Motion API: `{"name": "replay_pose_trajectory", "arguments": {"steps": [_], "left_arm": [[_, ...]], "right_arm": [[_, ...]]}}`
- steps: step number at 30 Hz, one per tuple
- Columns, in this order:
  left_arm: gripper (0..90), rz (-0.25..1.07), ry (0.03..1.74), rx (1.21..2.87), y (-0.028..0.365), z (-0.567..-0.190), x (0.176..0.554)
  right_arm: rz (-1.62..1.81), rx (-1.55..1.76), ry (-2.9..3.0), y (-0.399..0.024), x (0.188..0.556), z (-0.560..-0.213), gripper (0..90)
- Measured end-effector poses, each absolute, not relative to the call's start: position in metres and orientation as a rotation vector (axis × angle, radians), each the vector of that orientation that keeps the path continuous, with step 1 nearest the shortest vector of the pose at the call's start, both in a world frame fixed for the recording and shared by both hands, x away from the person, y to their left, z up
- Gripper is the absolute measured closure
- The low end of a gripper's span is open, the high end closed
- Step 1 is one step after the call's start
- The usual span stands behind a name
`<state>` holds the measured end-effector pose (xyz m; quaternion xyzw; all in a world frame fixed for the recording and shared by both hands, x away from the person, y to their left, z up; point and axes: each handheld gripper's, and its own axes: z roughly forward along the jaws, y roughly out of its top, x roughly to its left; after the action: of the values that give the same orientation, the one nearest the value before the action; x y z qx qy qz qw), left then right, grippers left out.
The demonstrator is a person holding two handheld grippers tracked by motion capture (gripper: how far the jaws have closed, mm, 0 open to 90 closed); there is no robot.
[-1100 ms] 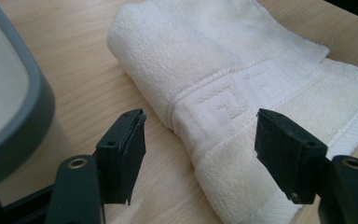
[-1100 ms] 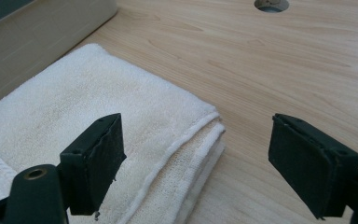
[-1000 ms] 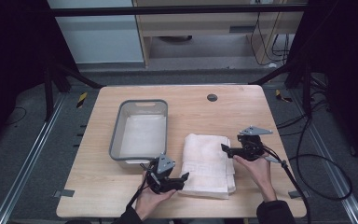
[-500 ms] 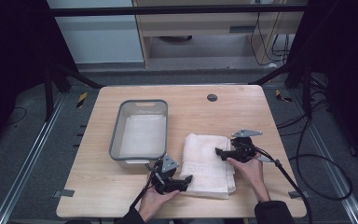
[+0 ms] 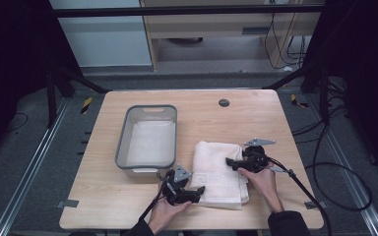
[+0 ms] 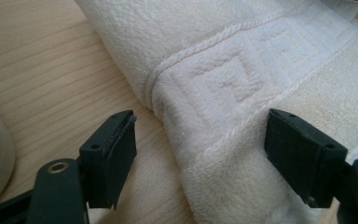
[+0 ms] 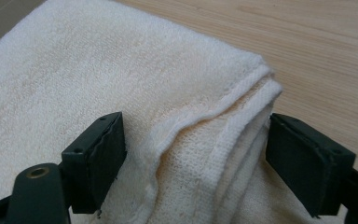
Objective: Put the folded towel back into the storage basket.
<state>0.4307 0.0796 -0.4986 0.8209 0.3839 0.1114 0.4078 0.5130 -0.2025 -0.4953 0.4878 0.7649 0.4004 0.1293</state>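
High view: wooden table, grey tub beyond the left tool, folded white towel between both tools. Left tool just opened wide, jaws clear of the towel's patterned hem lying between them. Right tool gaping too, straddling the layered towel corner, gripping nothing.

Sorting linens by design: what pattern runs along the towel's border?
A raised square-spiral key pattern, white on white, on the towel; clearest in the left gripper view.
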Motion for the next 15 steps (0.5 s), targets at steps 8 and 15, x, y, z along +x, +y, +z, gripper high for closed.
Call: {"name": "replay_pose_trajectory", "arguments": {"steps": [8, 15], "left_arm": [[27.0, 0.216, 0.98, 2.077, 0.0787, -0.5012, 0.4355], [32.6, 0.189, 0.955, 2.086, 0.0762, -0.5021, 0.4361]], "right_arm": [[1.169, 1.48, 2.242, -0.2016, 0.5153, -0.4987, 23.1], [1.202, 1.514, 2.259, -0.2023, 0.5166, -0.4998, 30.0]]}}
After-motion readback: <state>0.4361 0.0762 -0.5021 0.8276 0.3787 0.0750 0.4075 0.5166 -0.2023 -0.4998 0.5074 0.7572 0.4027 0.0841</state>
